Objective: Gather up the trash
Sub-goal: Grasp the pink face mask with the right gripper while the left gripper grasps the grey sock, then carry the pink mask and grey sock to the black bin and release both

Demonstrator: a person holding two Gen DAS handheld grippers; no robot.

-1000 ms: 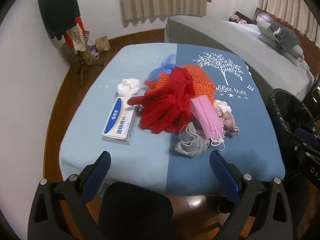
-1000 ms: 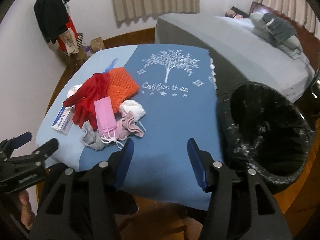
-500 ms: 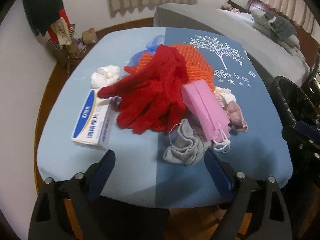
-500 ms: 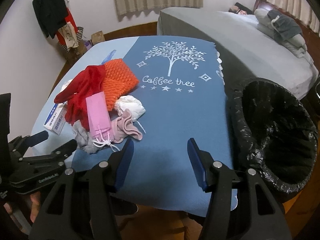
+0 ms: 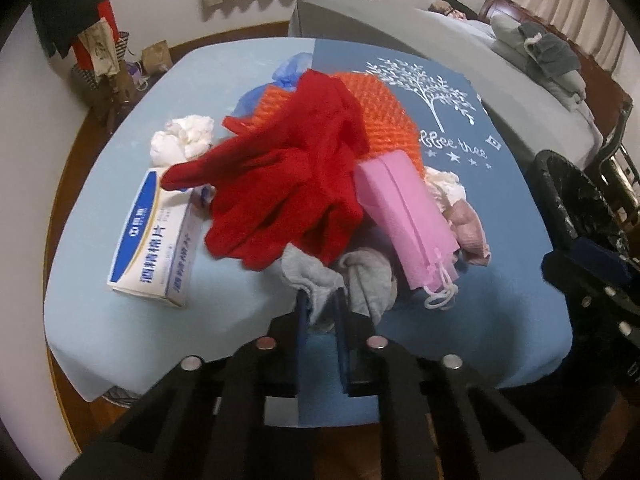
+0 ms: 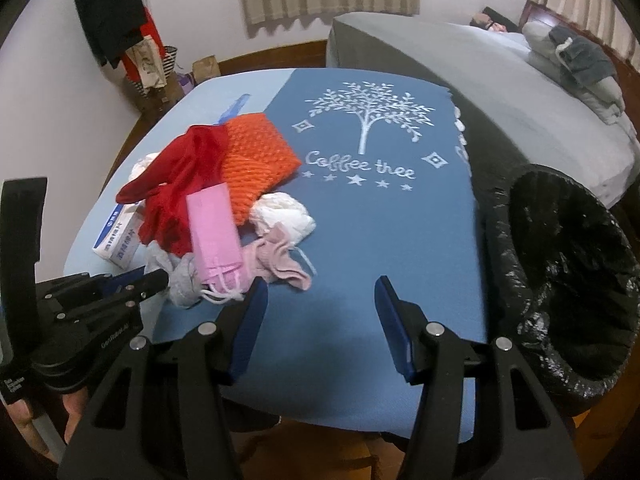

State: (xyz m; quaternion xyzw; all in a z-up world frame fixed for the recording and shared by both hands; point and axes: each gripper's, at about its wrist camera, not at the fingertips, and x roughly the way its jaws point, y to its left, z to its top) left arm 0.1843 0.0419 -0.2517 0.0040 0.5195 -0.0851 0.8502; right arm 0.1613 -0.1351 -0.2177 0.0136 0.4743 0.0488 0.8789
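Observation:
A pile of trash lies on the blue tablecloth: red gloves, an orange knit piece, a pink face mask, a grey sock, a pink sock, white tissue wads and a white-blue box. My left gripper is shut on the near end of the grey sock; it also shows in the right wrist view. My right gripper is open and empty over the cloth, right of the pile.
A bin with a black liner stands at the table's right edge, also in the left wrist view. A grey bed with folded clothes lies behind. A coat rack stands at the far left by the wall.
My left gripper moved forward to the pile and closed on the grey sock. My right gripper moved slightly forward and stayed open.

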